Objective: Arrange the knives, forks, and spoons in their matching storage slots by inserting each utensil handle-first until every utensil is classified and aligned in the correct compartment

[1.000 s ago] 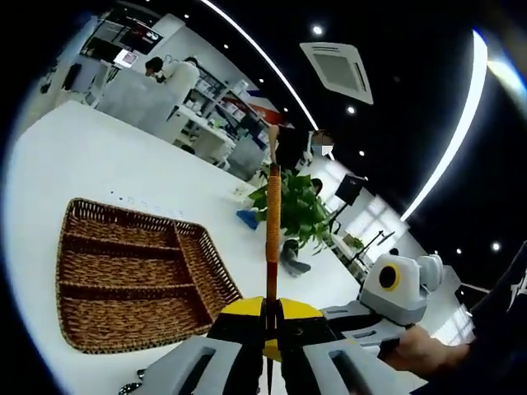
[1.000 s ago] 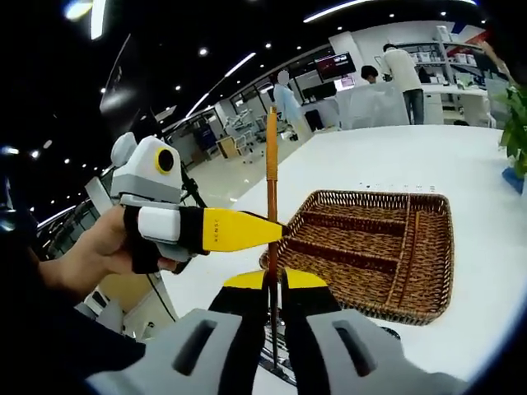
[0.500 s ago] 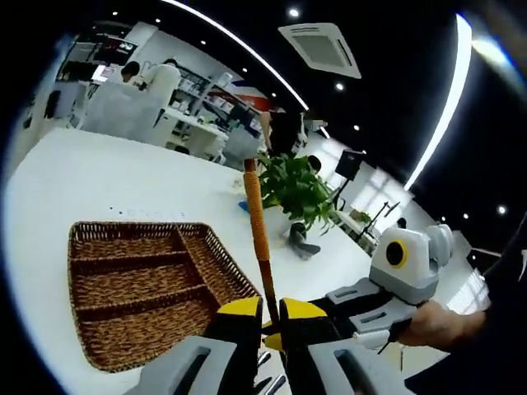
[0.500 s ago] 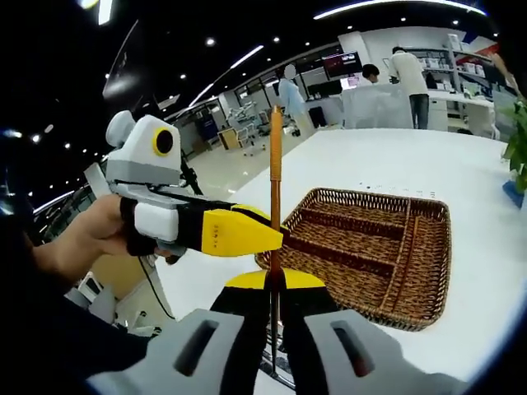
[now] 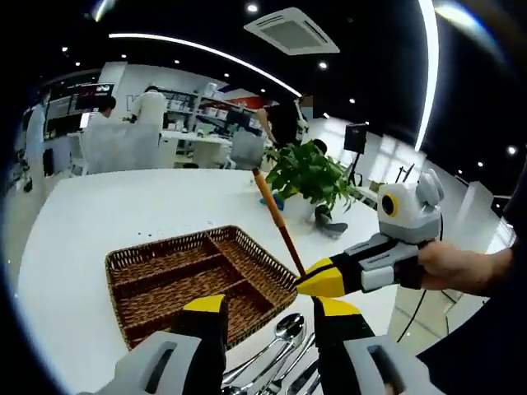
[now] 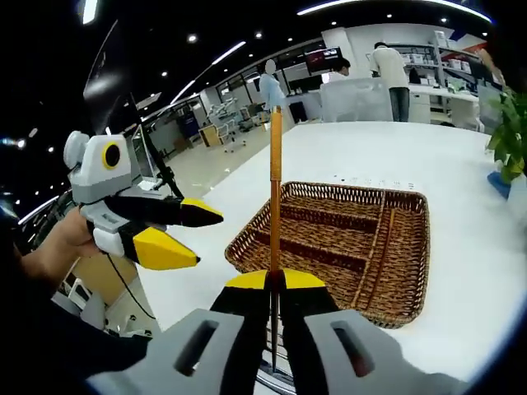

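Right gripper (image 6: 273, 284) jaws pinch the utensil (image 6: 275, 189) low, handle up; left gripper (image 5: 268, 309) jaws gape, empty. Such a thin grip may let it swivel or slip short of the basket (image 6: 409, 280).

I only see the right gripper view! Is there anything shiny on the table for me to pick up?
Observer: Yes. Spoons lie on the white table beside the wicker tray's near edge.
Operator: Is my other gripper near them?
Observer: The left gripper hangs right above them, open.
Operator: And my stick thing?
Observer: From the side, the right gripper pinches the orange-handled utensil at its bottom end, and it leans over the tray.
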The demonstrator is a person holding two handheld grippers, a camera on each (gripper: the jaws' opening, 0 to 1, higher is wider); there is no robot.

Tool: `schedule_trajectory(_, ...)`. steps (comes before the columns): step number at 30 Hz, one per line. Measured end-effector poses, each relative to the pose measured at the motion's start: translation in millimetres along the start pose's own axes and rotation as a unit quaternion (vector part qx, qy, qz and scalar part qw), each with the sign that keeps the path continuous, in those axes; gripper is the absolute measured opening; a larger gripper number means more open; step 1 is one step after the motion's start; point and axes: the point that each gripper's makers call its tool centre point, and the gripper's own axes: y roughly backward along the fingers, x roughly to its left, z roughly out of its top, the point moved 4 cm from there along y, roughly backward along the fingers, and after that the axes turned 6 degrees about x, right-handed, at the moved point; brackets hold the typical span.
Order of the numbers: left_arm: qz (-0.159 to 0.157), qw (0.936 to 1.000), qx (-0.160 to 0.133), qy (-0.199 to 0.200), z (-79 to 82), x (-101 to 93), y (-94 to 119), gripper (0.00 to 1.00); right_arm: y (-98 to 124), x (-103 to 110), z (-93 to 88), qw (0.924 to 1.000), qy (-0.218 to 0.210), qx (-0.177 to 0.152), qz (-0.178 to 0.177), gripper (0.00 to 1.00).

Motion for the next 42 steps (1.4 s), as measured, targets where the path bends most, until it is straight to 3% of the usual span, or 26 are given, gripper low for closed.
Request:
schedule_trajectory(6,0.007,0.9999,0.012,-0.001,-19.8,7.2,15.6,0.50,-3.9,-26.5,8.0,0.9995,-0.028,-0.002,-0.013,0.03)
schedule_trajectory(10,0.019,0.9997,0.016,-0.005,-28.6,12.0,23.8,0.61,-7.6,-47.9,15.2,0.9987,-0.038,-0.002,-0.033,0.03)
schedule_trajectory(13,0.028,0.9992,0.026,-0.008,-36.0,16.6,29.0,0.64,-9.9,-58.8,19.7,0.9982,-0.041,-0.002,-0.044,0.03)
schedule_trajectory(20,0.038,0.9980,0.051,-0.006,-50.8,21.4,31.5,0.73,-23.8,-95.5,29.0,0.9951,-0.048,0.019,-0.084,0.03)
schedule_trajectory(26,0.036,0.9971,0.067,-0.012,-58.9,20.1,32.3,0.79,-41.6,-121.8,26.4,0.9904,-0.075,0.045,-0.107,0.03)
schedule_trajectory(32,0.042,0.9970,0.063,-0.015,-54.4,28.1,35.2,0.84,-61.3,-140.6,21.5,0.9853,-0.100,0.068,-0.121,0.03)
schedule_trajectory(42,0.053,0.9963,0.067,0.001,-58.5,38.2,35.9,0.95,-83.8,-154.8,-1.5,0.9741,-0.127,0.120,-0.144,0.03)
